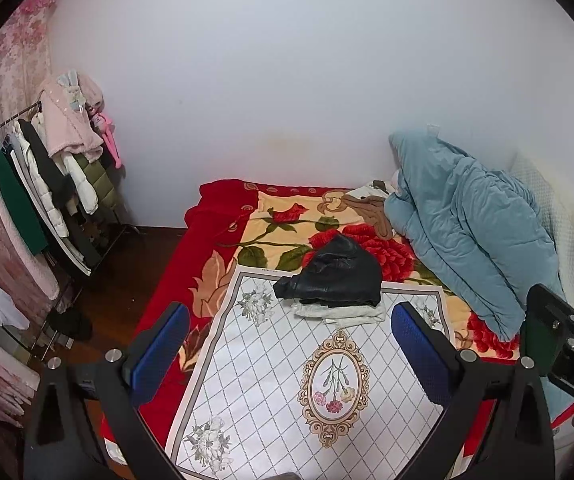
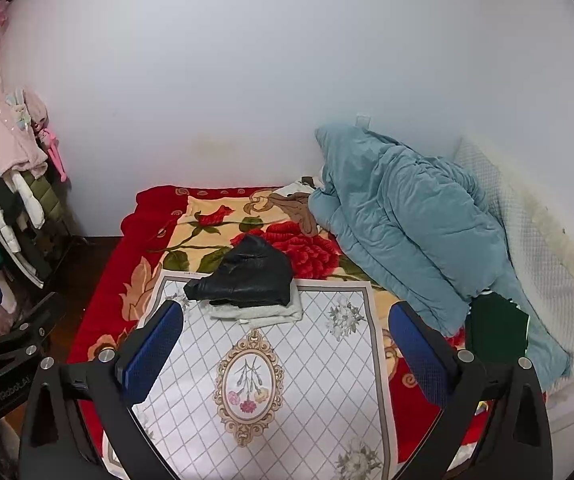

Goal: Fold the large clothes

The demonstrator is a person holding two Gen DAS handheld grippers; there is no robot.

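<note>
Both grippers spread wide, holding nothing, above the bed.

Black leather jacket point(image 1: 335, 276) lies ahead of the left gripper point(image 1: 291, 344), well beyond its fingertips, on folded white clothes point(image 1: 343, 312) at the far edge of the diamond-patterned mat point(image 1: 271, 380). From the right gripper point(image 2: 287, 344), same pile ahead, slightly left. Teal quilt point(image 2: 407, 216) ahead-right.

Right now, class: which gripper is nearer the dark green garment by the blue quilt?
Right. The right gripper hangs just left of the dark green garment; the left gripper sits farther left.
</note>
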